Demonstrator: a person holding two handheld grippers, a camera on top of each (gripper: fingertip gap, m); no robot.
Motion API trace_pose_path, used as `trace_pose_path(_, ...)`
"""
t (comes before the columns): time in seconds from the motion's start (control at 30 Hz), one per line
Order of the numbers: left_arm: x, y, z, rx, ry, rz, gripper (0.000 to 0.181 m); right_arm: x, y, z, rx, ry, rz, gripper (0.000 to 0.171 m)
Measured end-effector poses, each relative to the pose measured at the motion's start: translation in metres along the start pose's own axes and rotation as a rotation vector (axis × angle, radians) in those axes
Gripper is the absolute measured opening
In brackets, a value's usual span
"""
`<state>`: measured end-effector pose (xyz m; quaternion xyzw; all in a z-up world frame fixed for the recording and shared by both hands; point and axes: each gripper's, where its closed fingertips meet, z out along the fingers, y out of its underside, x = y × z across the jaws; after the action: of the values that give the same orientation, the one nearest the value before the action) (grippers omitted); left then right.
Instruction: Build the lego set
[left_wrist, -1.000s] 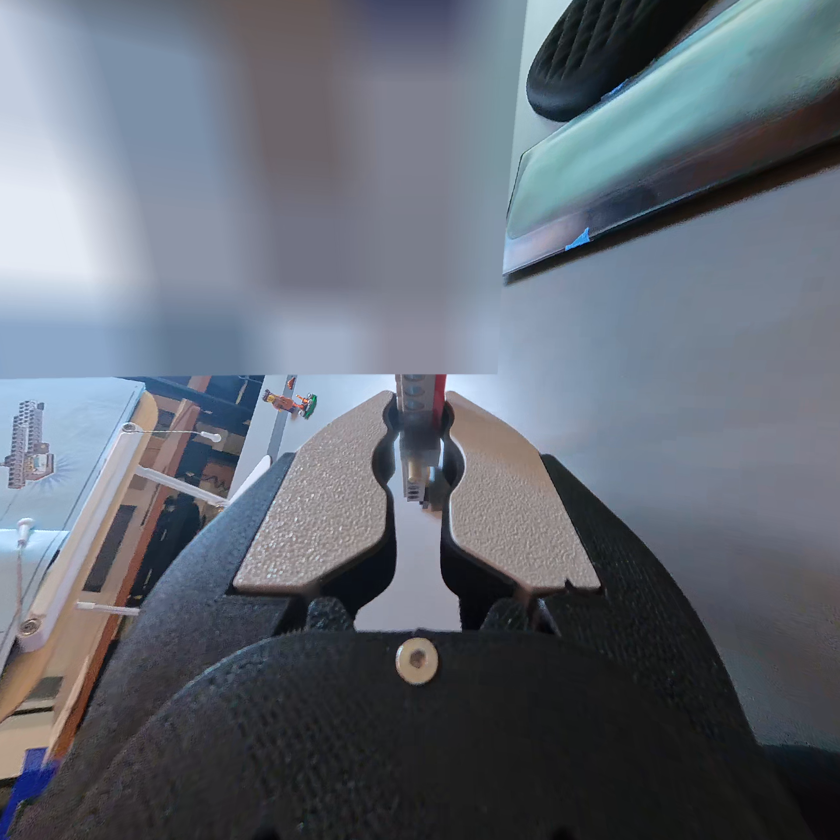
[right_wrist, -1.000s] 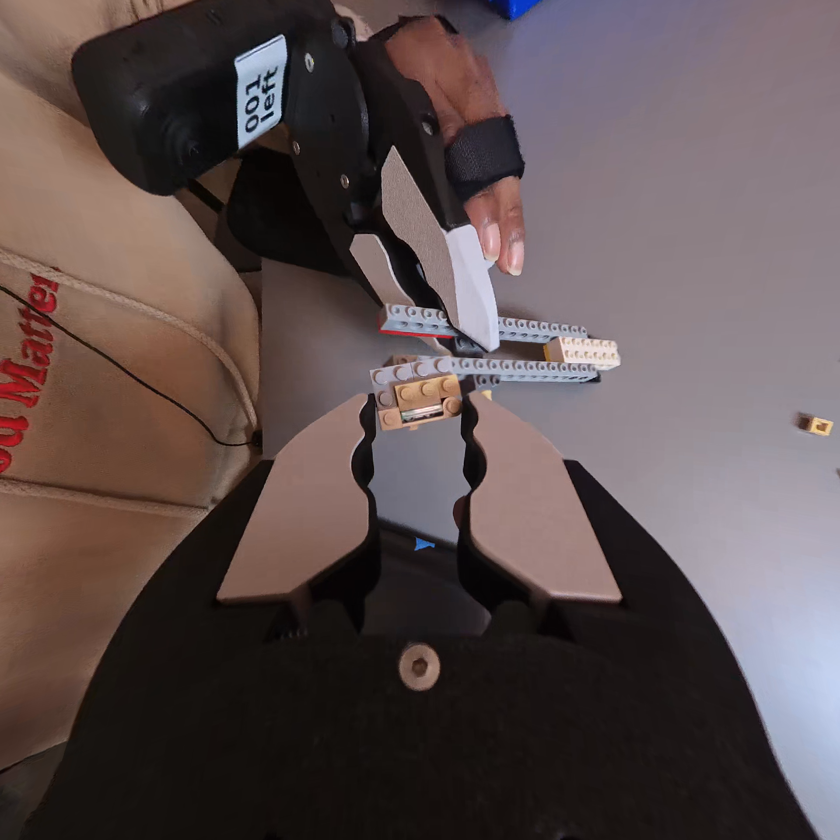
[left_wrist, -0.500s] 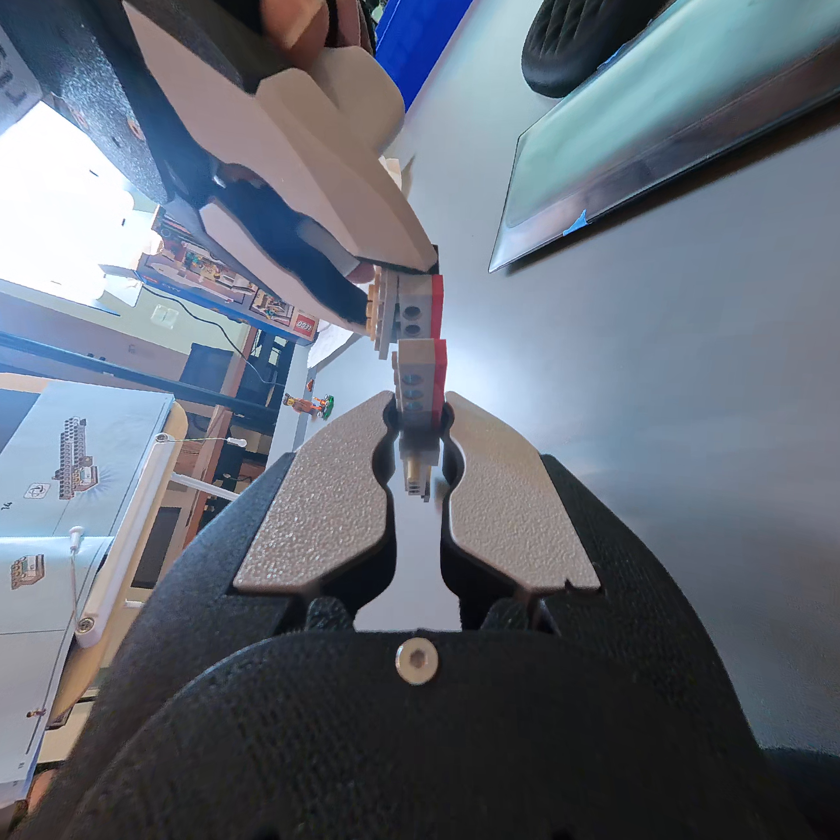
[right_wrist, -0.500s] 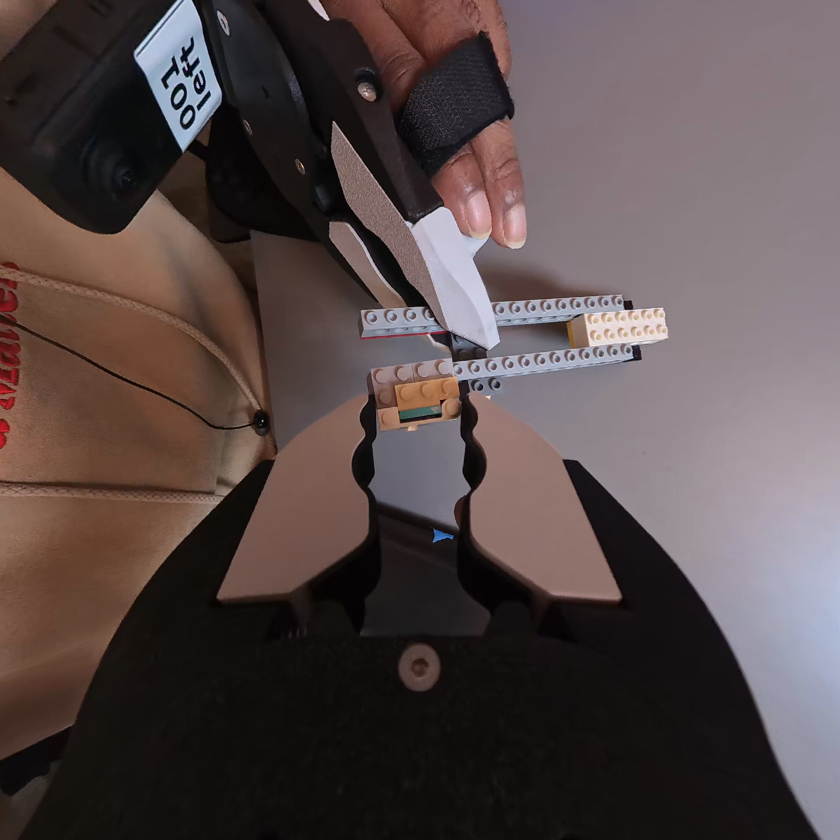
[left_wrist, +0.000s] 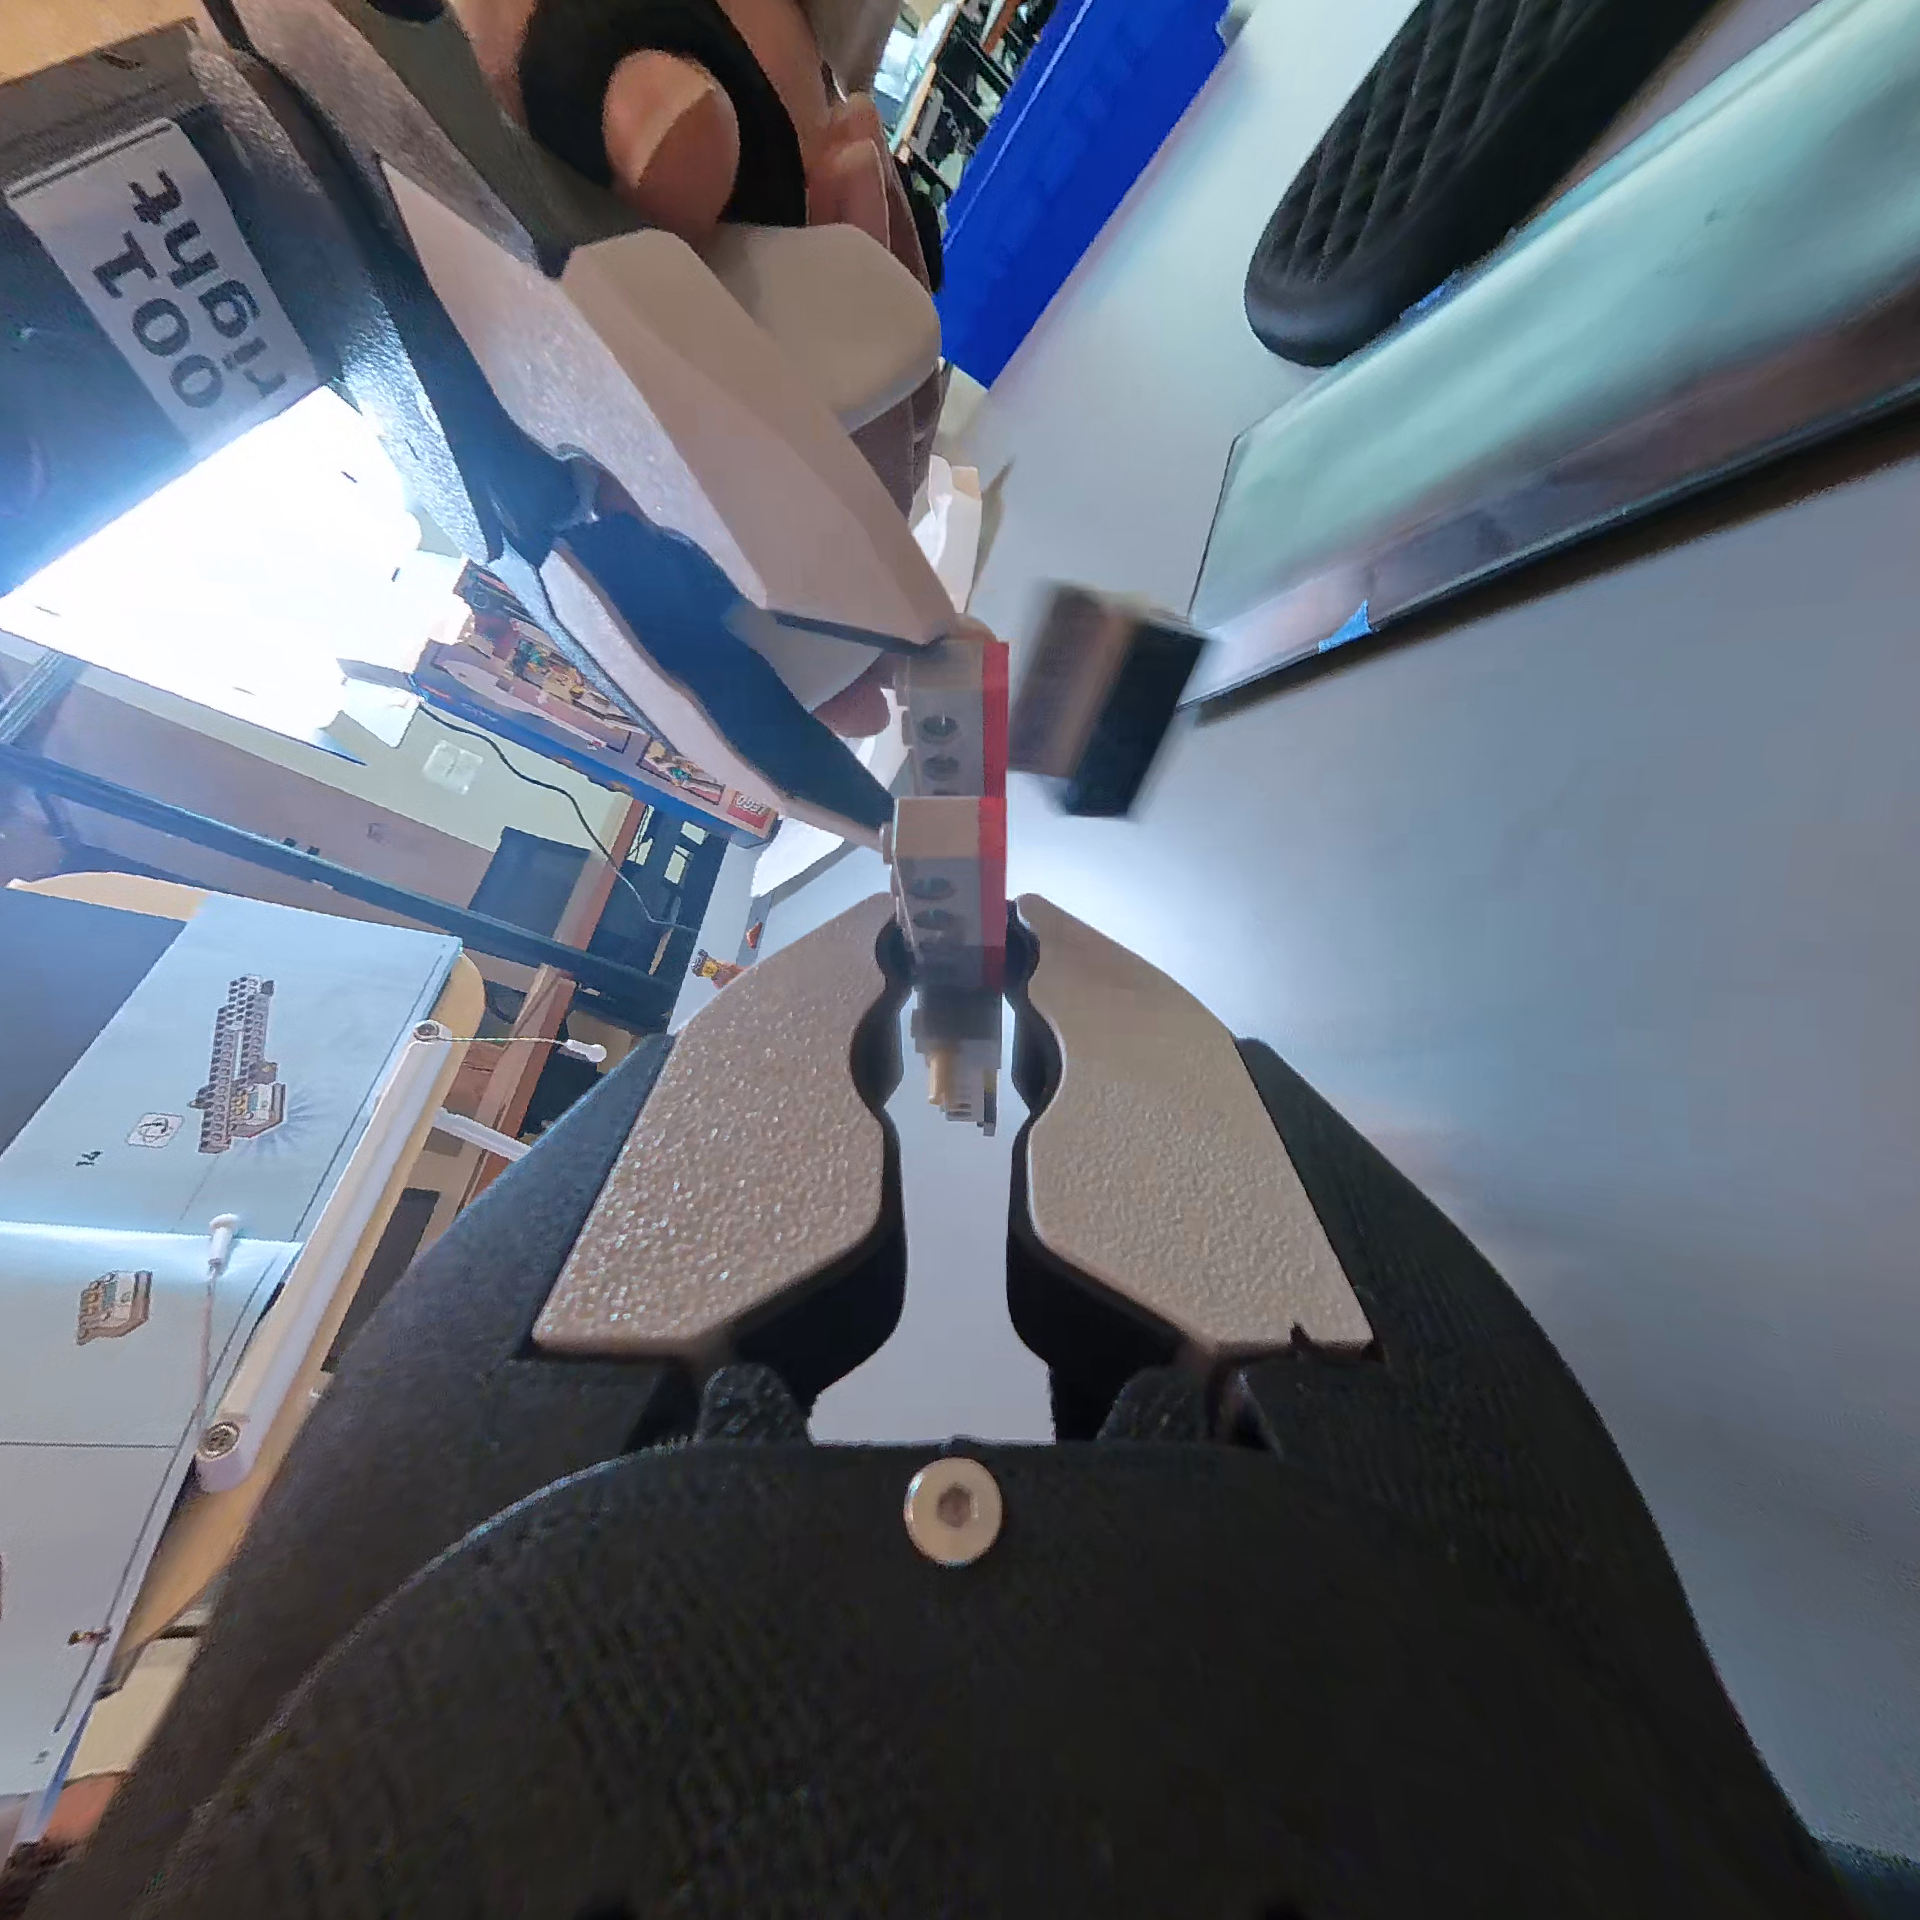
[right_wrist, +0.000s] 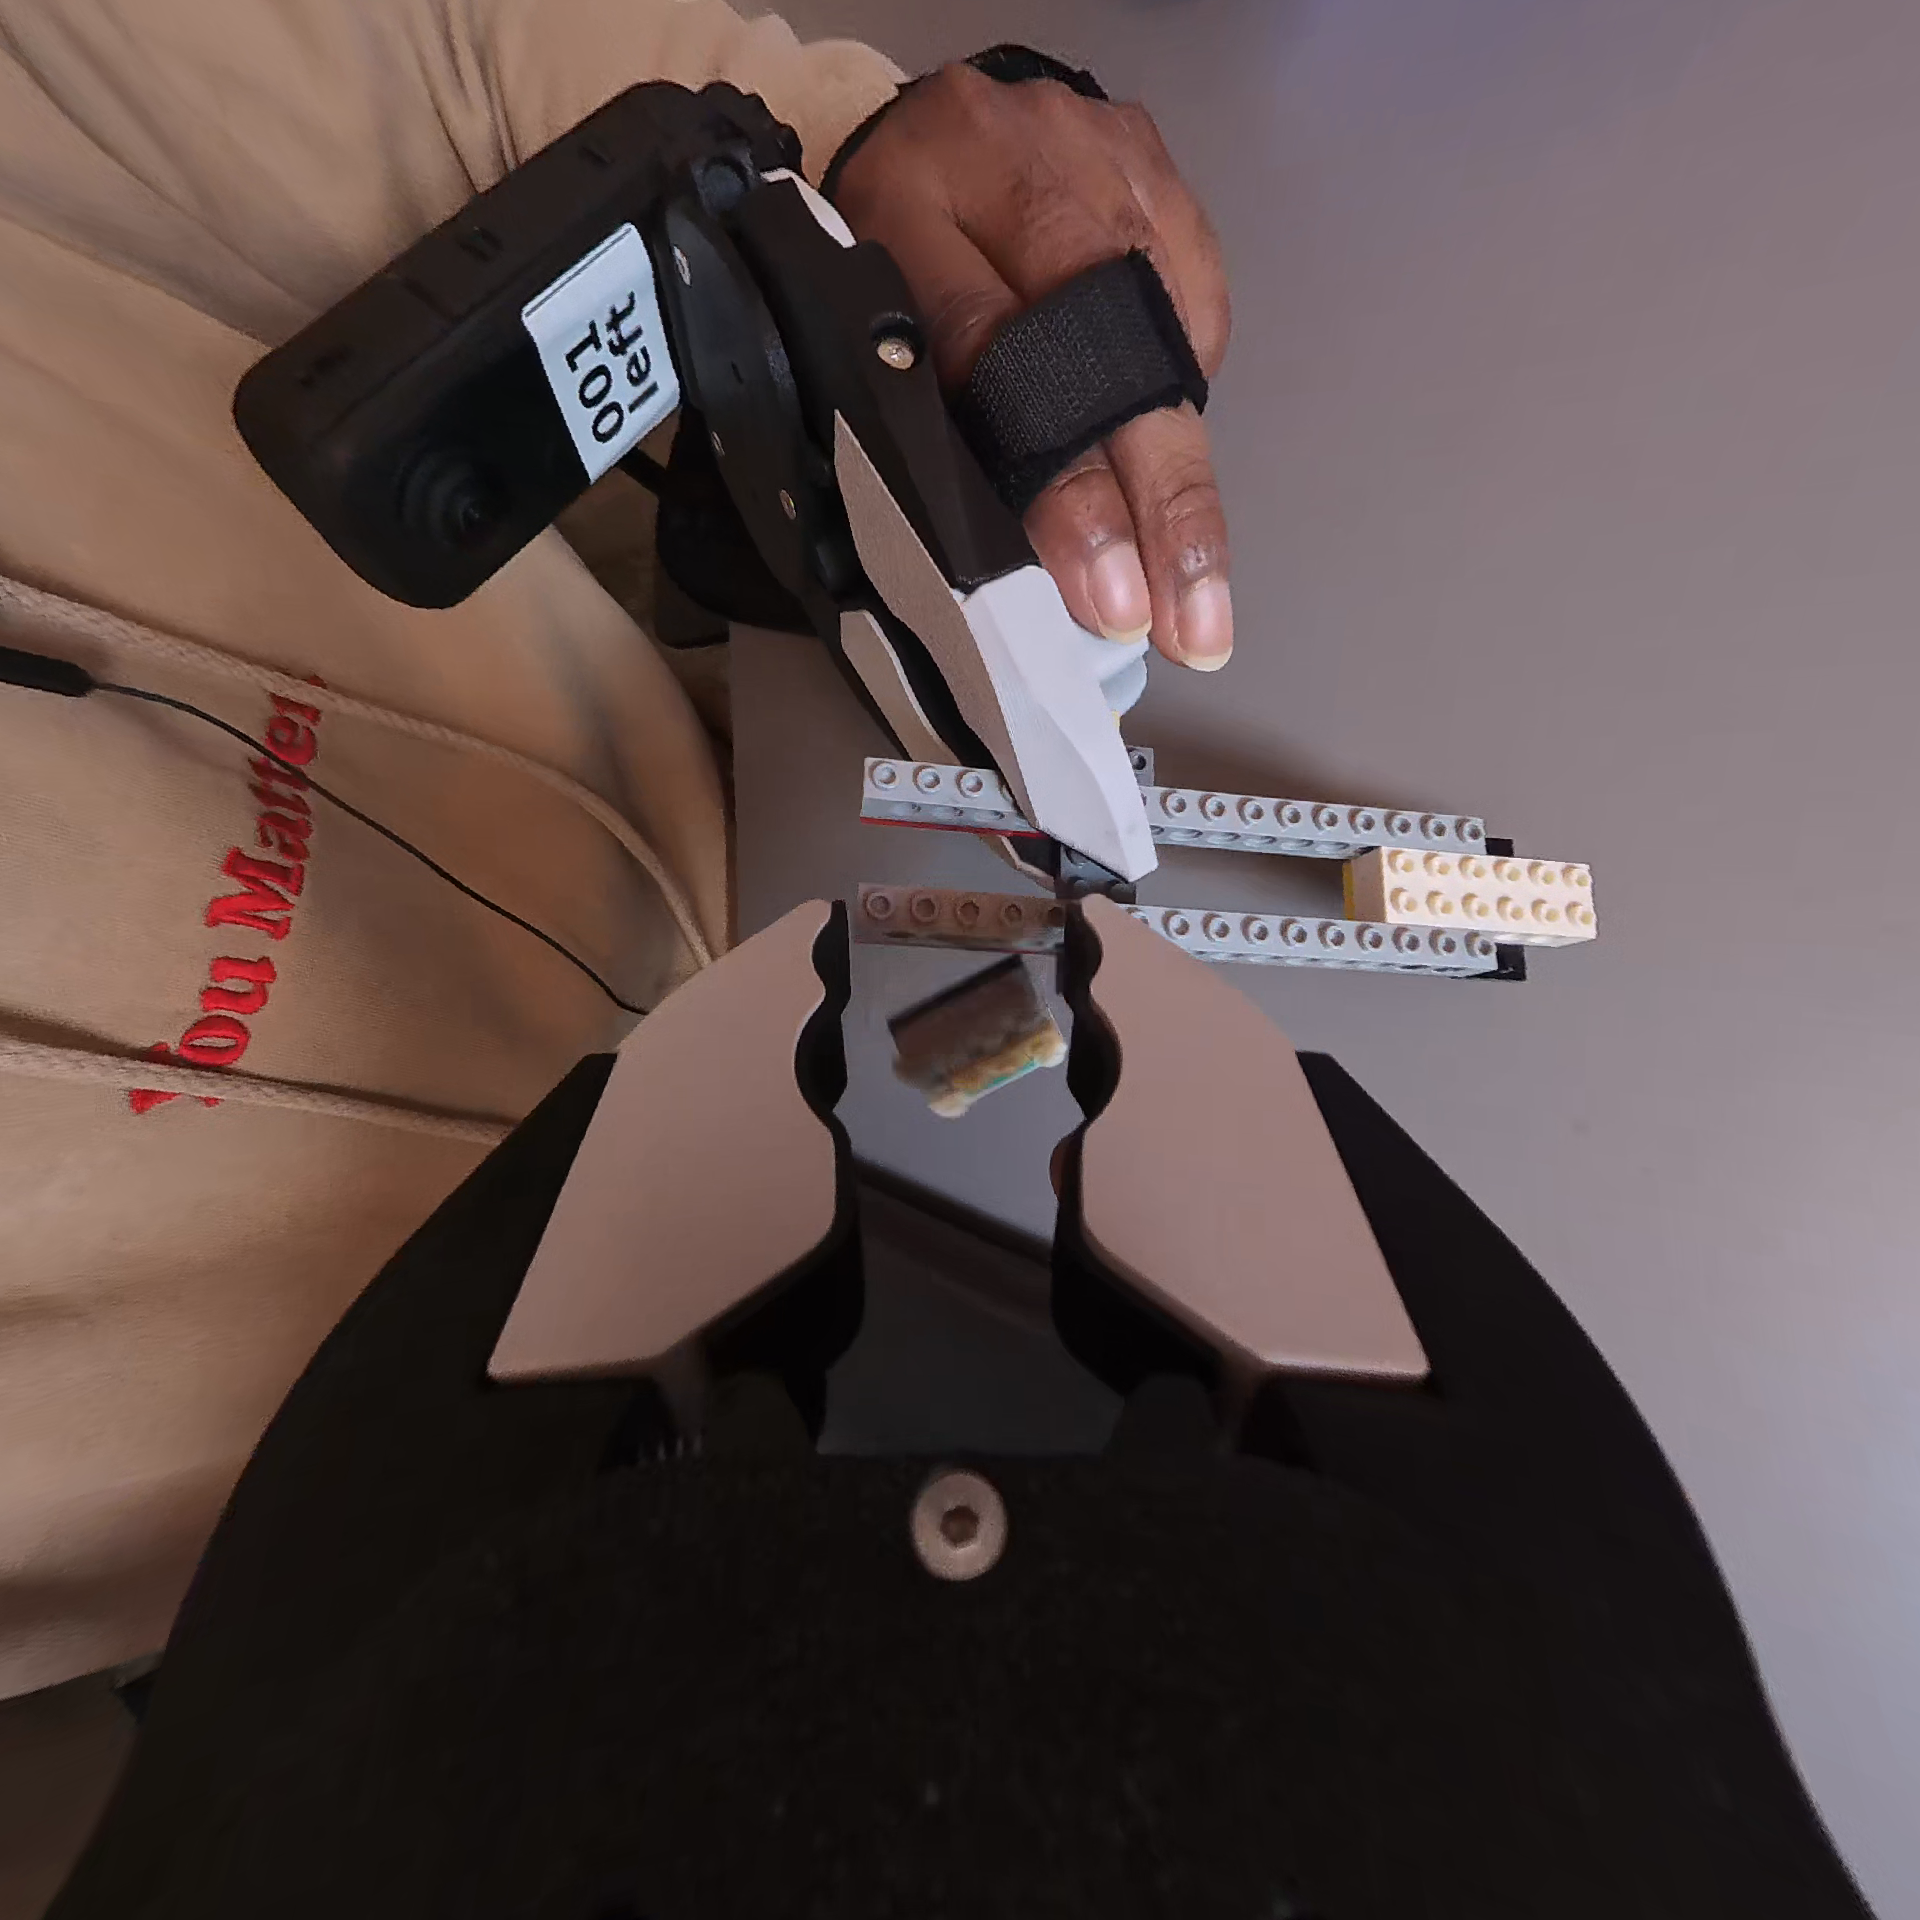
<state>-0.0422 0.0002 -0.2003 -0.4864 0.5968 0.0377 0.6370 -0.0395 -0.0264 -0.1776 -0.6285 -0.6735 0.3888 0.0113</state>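
A workshop-like hobby room: a plain grey tabletop (left_wrist: 1558, 1039), printed toy-set boxes (left_wrist: 208, 1091) stacked alongside, a blue plastic bin (left_wrist: 1070, 177), and dark metal shelving (left_wrist: 312, 862) behind.

In the right wrist view, a small loose piece (right_wrist: 977, 1044) sits between the right gripper's fingers (right_wrist: 675, 1122), just before the long beams (right_wrist: 1309, 930).

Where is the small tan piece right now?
In the right wrist view the small tan piece is blurred, between the right claw fingers, gripped by neither, just below the grey beam frame that the left claw holds.
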Motion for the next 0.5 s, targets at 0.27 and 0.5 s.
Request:
trace_pose_path(0.27, -0.003, 0.005, -0.001, 0.002, 0.007, -0.042, 0.016, -0.001, -0.015, -0.015, 0.102, 0.019, -0.041, 0.038)
trace_pose_path(0.5, 0.000, 0.018, 0.001, -0.052, 0.033, -0.026, 0.016, -0.004, 0.063, 0.003, -0.088, 0.231, -0.335, 0.040)
